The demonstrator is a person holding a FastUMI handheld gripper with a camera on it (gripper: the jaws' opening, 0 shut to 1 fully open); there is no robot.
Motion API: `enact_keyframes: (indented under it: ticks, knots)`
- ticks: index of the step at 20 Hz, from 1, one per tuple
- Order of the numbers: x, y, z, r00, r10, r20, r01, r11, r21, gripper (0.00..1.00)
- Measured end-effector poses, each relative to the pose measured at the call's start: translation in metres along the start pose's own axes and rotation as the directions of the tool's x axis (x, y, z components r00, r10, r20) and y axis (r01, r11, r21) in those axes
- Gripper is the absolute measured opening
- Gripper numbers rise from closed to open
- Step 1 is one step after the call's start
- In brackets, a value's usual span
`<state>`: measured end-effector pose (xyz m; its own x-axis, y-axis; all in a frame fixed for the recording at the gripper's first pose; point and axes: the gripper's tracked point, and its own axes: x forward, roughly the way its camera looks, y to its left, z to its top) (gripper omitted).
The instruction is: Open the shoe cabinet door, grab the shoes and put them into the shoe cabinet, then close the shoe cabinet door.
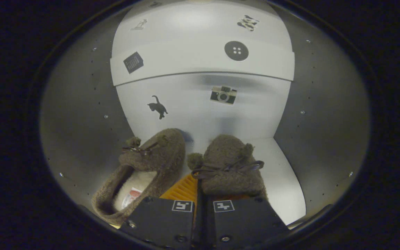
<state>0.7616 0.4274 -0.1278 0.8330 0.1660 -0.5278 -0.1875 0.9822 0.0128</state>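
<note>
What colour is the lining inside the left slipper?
Cream-white, inside the brown fuzzy left slipper, seen in the gripper view. The gripper grips the right slipper.

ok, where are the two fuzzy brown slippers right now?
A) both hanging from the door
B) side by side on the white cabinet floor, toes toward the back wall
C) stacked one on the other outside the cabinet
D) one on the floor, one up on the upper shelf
B: the left fuzzy brown slipper and the right fuzzy brown slipper sit side by side on the white cabinet floor, just ahead of the gripper, whose fingers are nearly together.
</note>
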Motion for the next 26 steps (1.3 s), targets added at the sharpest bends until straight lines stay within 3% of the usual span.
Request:
enact_keyframes:
  ticks: [6,11,14,17,26]
  knots:
    - [-0.015,0.003,-0.002,1.0,-0.007,0.008,0.007,1.0,0.004,0.22]
    - [-0.062,0.008,0.0,0.993,0.028,0.116,-0.028,1.0,-0.003,0.59]
    - [-0.105,0.003,0.004,0.97,0.016,0.242,-0.005,0.999,-0.045,0.68]
    - [-0.147,0.012,-0.012,0.952,0.044,0.303,-0.033,0.999,-0.044,1.0]
    - [-0.301,0.023,-0.078,0.889,0.074,0.451,-0.064,0.997,-0.038,0.99]
